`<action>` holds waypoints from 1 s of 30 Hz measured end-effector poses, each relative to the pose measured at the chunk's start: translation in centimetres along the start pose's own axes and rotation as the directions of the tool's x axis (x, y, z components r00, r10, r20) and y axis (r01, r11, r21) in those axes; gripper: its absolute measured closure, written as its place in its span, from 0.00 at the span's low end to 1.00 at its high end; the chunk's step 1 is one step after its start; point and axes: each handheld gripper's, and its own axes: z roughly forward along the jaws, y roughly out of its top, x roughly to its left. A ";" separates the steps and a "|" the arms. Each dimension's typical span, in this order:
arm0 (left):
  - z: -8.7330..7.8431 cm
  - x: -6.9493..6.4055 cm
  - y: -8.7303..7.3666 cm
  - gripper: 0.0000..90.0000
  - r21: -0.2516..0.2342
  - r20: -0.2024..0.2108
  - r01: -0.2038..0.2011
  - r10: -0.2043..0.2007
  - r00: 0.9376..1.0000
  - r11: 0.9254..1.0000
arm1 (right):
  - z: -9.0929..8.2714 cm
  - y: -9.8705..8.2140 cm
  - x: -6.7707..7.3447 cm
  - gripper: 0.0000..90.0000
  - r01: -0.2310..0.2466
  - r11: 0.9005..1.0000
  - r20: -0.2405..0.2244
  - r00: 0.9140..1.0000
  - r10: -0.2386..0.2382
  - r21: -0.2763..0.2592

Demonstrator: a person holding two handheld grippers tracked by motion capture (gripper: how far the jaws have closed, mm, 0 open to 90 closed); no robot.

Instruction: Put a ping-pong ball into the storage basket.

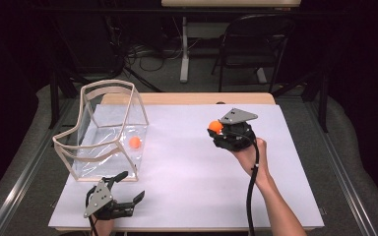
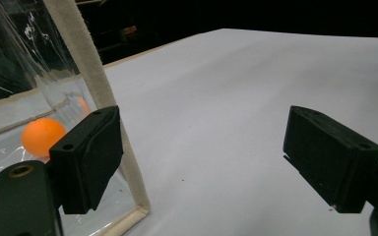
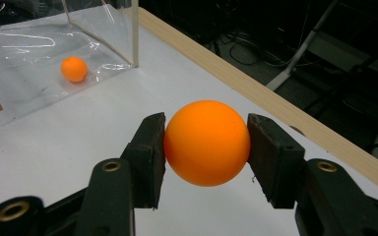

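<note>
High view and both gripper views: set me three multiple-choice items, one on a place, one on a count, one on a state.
1. Where is the loose ball?
A. inside the clear bag
B. on the chair
C. between the left gripper's jaws

2. How many orange balls are there?
A. one
B. two
C. four

3. How is the right gripper?
A. wide open, nothing in it
B. lying on the table
C. shut on a ball

Key: 1 A, it lies behind the bag's clear wall. 2 B, one bagged, one gripped. 3 C, both pads press the ball's sides.
</note>
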 end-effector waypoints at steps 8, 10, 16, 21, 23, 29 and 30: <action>0.0 0.0 0.0 0.17 -0.001 -0.001 0.003 -0.003 1.000 1.000 | 0.5 0.8 0.2 0.56 0.002 1.000 -0.023 1.000 -0.002 -0.006; 0.0 0.0 0.0 0.17 0.000 -0.003 0.001 -0.001 1.000 1.000 | 0.6 0.9 0.2 0.56 0.002 1.000 -0.027 1.000 -0.003 -0.006; 0.0 0.0 0.0 0.17 -0.001 -0.002 0.003 -0.003 1.000 1.000 | 1.0 1.5 0.3 0.56 0.007 1.000 -0.037 0.999 -0.008 -0.010; 0.0 0.0 0.0 0.17 0.000 -0.001 0.003 -0.003 1.000 1.000 | 1.5 1.9 0.4 0.56 0.007 1.000 -0.052 0.999 -0.007 -0.008; 0.0 0.0 0.0 0.17 0.000 -0.001 0.003 -0.003 1.000 1.000 | 1.7 2.1 0.4 0.56 0.010 1.000 -0.057 0.998 -0.011 -0.011; 0.0 0.1 0.0 0.17 -0.002 -0.001 0.002 -0.002 1.000 1.000 | 2.2 2.8 0.7 0.56 0.018 1.000 -0.069 0.997 -0.019 -0.015; 0.0 0.1 0.0 0.17 -0.002 0.000 0.002 -0.002 1.000 1.000 | 2.3 3.0 0.8 0.56 0.016 1.000 -0.072 0.997 -0.018 -0.016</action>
